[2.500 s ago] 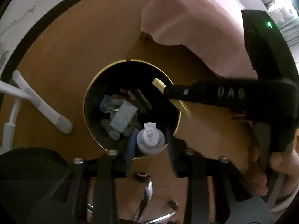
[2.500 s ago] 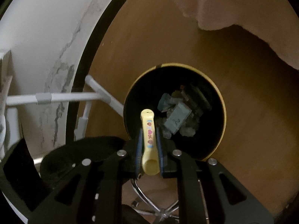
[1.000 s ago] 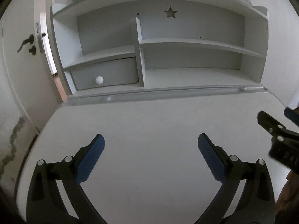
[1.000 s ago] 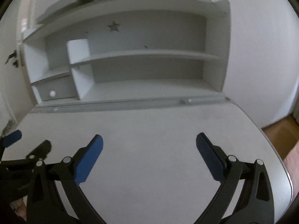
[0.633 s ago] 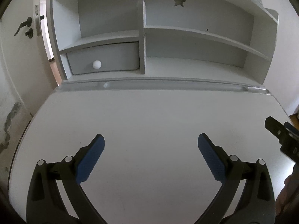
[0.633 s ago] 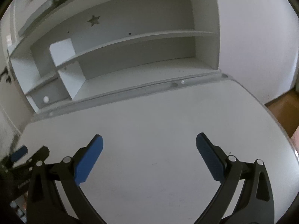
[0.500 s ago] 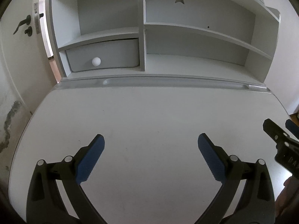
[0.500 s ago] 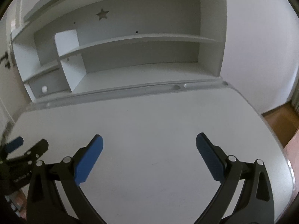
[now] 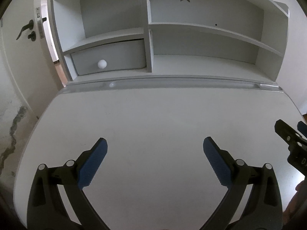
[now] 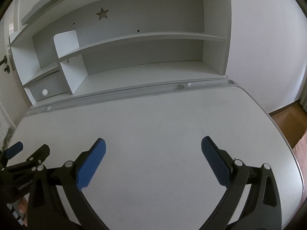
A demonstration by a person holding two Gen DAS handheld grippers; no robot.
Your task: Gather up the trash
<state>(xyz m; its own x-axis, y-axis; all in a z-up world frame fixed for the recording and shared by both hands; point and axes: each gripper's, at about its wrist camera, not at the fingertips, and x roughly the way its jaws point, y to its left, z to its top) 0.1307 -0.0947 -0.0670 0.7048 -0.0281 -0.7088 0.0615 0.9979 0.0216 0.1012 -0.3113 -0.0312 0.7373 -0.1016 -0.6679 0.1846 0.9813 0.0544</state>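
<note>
My left gripper (image 9: 154,153) is wide open and holds nothing above the white desk top (image 9: 153,115). My right gripper (image 10: 152,152) is also wide open and holds nothing above the same desk top (image 10: 153,118). The right gripper's tip also shows at the right edge of the left wrist view (image 9: 291,140). The left gripper's tip shows at the left edge of the right wrist view (image 10: 25,157). No trash and no bin show in either view.
A white shelf unit (image 9: 201,28) stands at the back of the desk, with a grey drawer (image 9: 109,57) and a white knob. A pen groove (image 10: 134,91) runs along the desk's back edge. A door (image 9: 23,38) is at left, wooden floor (image 10: 287,122) at right.
Both grippers held trash over the black bin 2.5 s ago; now both are open and empty above the desk. In the last second both views have only shifted slightly.
</note>
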